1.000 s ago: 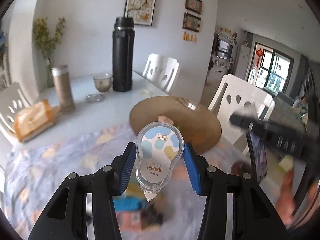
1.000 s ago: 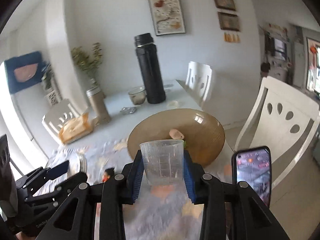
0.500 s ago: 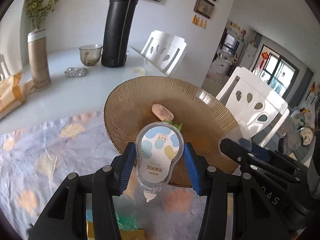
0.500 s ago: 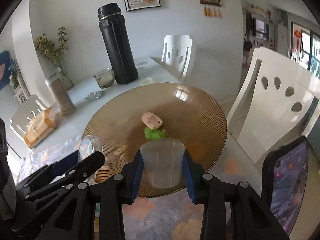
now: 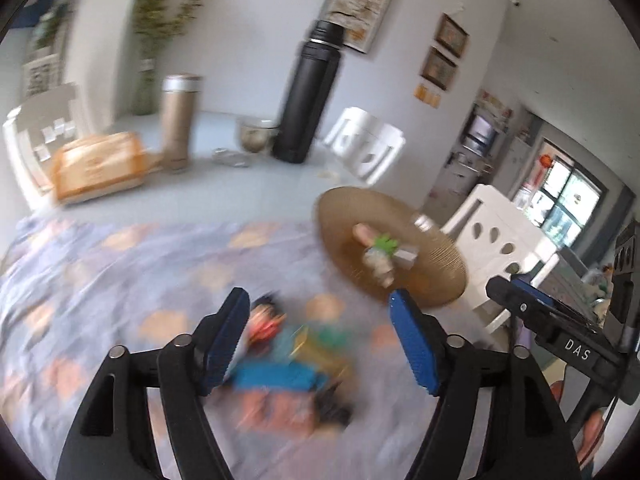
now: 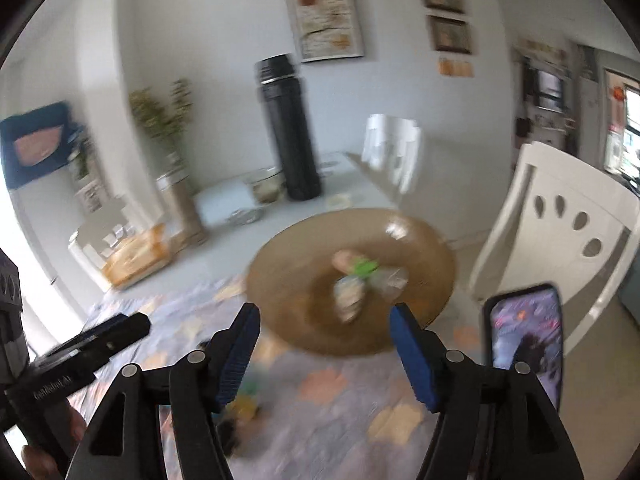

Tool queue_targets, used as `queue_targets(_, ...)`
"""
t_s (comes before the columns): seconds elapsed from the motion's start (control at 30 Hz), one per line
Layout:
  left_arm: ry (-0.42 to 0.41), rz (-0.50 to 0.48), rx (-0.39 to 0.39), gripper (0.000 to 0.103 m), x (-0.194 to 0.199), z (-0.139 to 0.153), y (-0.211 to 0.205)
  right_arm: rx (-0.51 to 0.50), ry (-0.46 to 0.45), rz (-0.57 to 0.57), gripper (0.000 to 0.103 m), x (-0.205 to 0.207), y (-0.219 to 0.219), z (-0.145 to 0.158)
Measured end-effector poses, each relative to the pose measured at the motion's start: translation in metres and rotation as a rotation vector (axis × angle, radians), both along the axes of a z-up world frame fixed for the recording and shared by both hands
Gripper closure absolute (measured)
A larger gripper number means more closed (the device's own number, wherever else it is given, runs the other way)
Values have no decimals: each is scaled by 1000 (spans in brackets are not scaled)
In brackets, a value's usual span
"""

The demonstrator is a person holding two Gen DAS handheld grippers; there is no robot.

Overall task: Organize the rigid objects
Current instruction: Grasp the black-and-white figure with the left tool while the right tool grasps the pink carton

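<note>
A brown ribbed plate (image 5: 432, 276) (image 6: 416, 240) sits at the table's right edge. On it lie a pink piece (image 5: 362, 233), a green piece (image 5: 385, 245), the correction tape dispenser (image 5: 379, 264) (image 6: 349, 298) and the clear plastic cup (image 5: 408, 255) (image 6: 394, 280). My left gripper (image 5: 320, 340) is open and empty above a blurred pile of small toys (image 5: 288, 368) on the cloth. My right gripper (image 6: 324, 350) is open and empty, in front of the plate. Both views are motion-blurred.
A tall black flask (image 5: 308, 92), a beige tumbler (image 5: 178, 120), a glass bowl (image 5: 256, 136) and a bread bag (image 5: 96, 166) stand on the far table. White chairs (image 6: 560, 240) flank the right side. A phone (image 6: 524, 332) is mounted at the right.
Both grippers have opened and pulled back from the plate. The tape dispenser and the clear cup, held before, now lie on the plate.
</note>
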State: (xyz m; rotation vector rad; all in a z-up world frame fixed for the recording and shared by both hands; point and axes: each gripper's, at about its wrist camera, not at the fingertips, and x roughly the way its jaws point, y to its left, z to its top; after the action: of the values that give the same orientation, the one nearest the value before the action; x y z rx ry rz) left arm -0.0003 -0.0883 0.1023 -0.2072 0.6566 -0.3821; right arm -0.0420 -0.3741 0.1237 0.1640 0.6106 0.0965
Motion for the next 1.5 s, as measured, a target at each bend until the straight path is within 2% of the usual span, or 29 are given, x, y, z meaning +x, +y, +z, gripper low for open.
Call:
queue_targets(0.07,10,57,8,26,-15,-12,21,-18,12,62,36,-11,20,-14)
queue_targets(0.17,47,144,82,25,-31,-40,46,-46,60,143,32,-19,52,-52)
queue_targets(0.27,99,185,141,25,-38,-69,64,-41,108,166,30,-15,66,-83)
queue_targets(0.37,132,199,141,25,-41,-92,73,-60,141,173,30,-10,72,-103)
queue_targets(0.43,188,197,122,26,-36,-99,76,-58,131,181,30,-10,74,-102)
queue_targets(0.5,153,185,101,25,-38,-96,77,-51,139,192,21,-11,72,-104)
queue_targets(0.73,146,181,206,25,-41,-98,60,-155,134,214,20,-15,91,-108)
queue_targets(0.83,154,161,234,25,-42,-99,55,-197,125,249,20,-21,102,-109)
queue_targets(0.9,229,94,213,25,-35,-104,56,-201,126,290,20,-23,107,-110)
queue_targets(0.93,300,26,173,25,-29,-108,58,-196,134,316,20,-25,108,-110)
queue_targets(1.0,295,-22,161,25,-24,-97,64,-161,168,397,20,-24,112,-111)
queue_targets(1.1,239,-56,200,25,-8,-72,71,-68,247,518,20,-19,122,-108)
queue_targets(1.17,229,-82,233,25,6,-69,68,-38,286,566,20,-13,130,-107)
queue_targets(1.23,243,-110,264,25,21,-75,64,-41,336,556,20,0,139,-114)
queue_targets(1.3,267,-124,287,25,34,-86,60,-42,322,554,20,4,143,-113)
queue_targets(1.4,270,-141,295,25,46,-101,58,-115,294,516,20,9,149,-114)
queue_targets(1.5,269,-152,299,25,56,-108,53,-124,290,503,20,18,152,-116)
